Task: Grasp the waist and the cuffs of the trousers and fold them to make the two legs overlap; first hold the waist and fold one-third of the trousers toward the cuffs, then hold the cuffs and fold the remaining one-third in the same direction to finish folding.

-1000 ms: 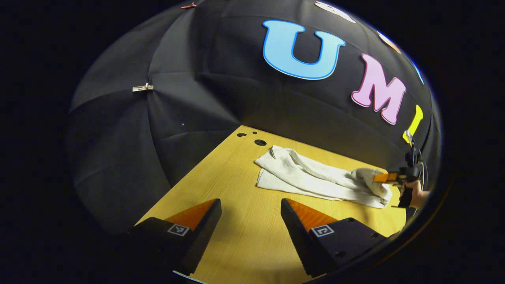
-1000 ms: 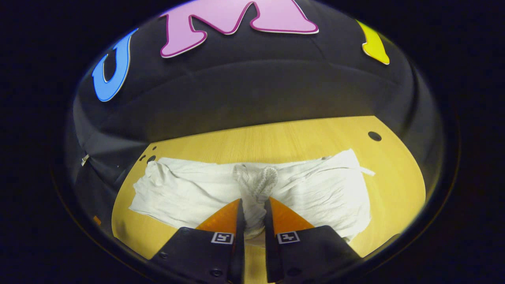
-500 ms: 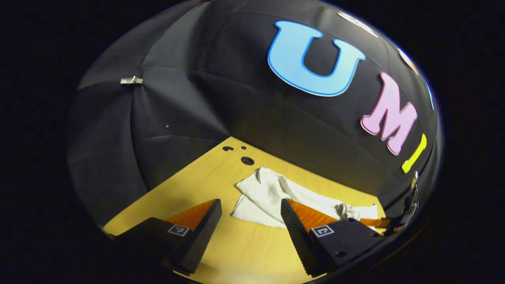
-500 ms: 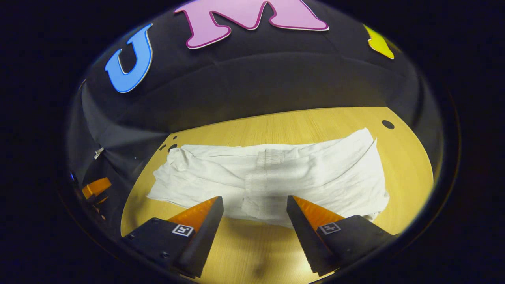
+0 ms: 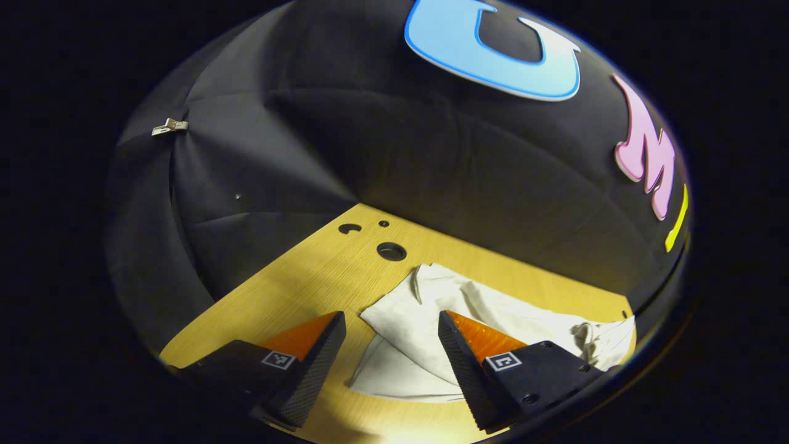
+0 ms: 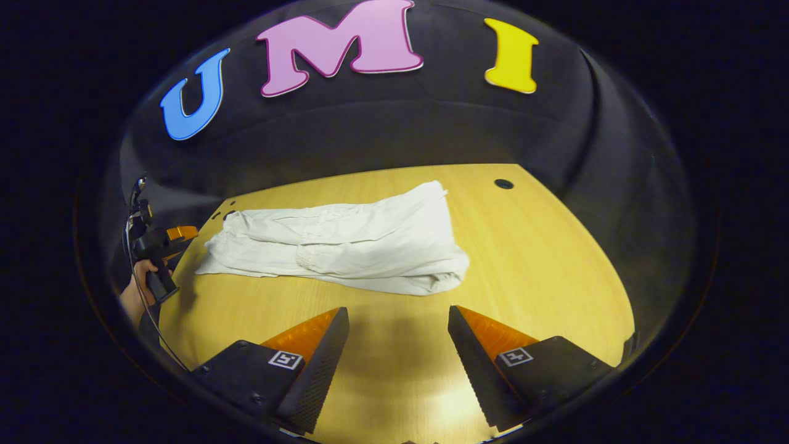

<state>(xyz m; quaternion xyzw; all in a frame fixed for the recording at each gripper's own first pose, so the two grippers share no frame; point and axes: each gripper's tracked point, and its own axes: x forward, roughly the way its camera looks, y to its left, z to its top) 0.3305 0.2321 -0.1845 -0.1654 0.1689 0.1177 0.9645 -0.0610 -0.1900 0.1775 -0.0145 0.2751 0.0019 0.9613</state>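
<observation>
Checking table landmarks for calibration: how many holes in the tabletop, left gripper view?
3 holes in the table, all near its far corner: a large round hole, a tiny one behind it, a curved slot to the left. The trousers may hide others.

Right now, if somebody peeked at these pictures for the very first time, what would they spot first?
Probably the white trousers, lying rumpled and partly folded across the middle of the yellow wooden table. Next, the right gripper wide open just in front of them, touching nothing. At that view's left edge a hand holds the left gripper by the trousers' end.
</observation>
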